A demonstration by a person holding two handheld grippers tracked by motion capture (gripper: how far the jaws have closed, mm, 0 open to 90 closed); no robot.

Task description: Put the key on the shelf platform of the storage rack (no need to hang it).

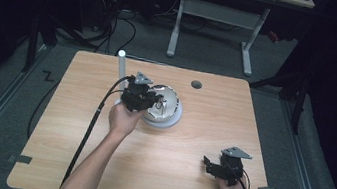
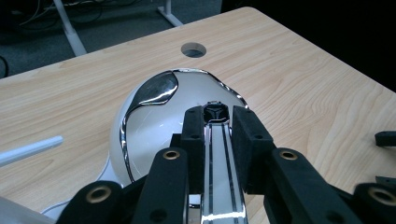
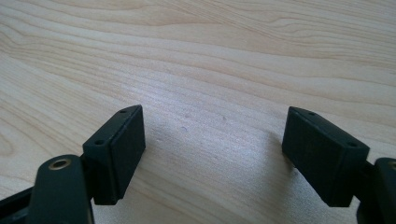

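At the upper left of the high view, a white rod point(image 1: 121, 64) is seen standing beside the cable of the left gripper point(image 1: 147, 102), which is held over a white domed appliance point(image 1: 167, 105) just left of centre on the wooden table point(image 1: 179, 177). In the left gripper view, the jaws are drawn narrow around a chrome handle point(image 2: 220, 163) running up the dome point(image 2: 159, 126) to a small black cap point(image 2: 215, 111); the foam pads point(image 2: 193, 135) appear to touch the handle's sides, so the strip is judged to be gripped.

The shell is glossy and hard, probably plastic, with mirror-bright trim, and is judged stiff but slippery and easily scuffed; the handle, being narrow and straight-sided, looks the surest place to take hold. Its weight cannot be told, though the broad base suggests that it sits steady.

To the right of centre a round cable hole point(image 1: 196, 84) is cut near the table's far edge. At the lower right, the right gripper point(image 1: 223, 169) is rested close to the near right corner, its jaws spread wide over bare wood point(image 3: 201, 70) with nothing between them. Ample open board is left between the two grippers for moving, while less margin is left at the right and near edges.
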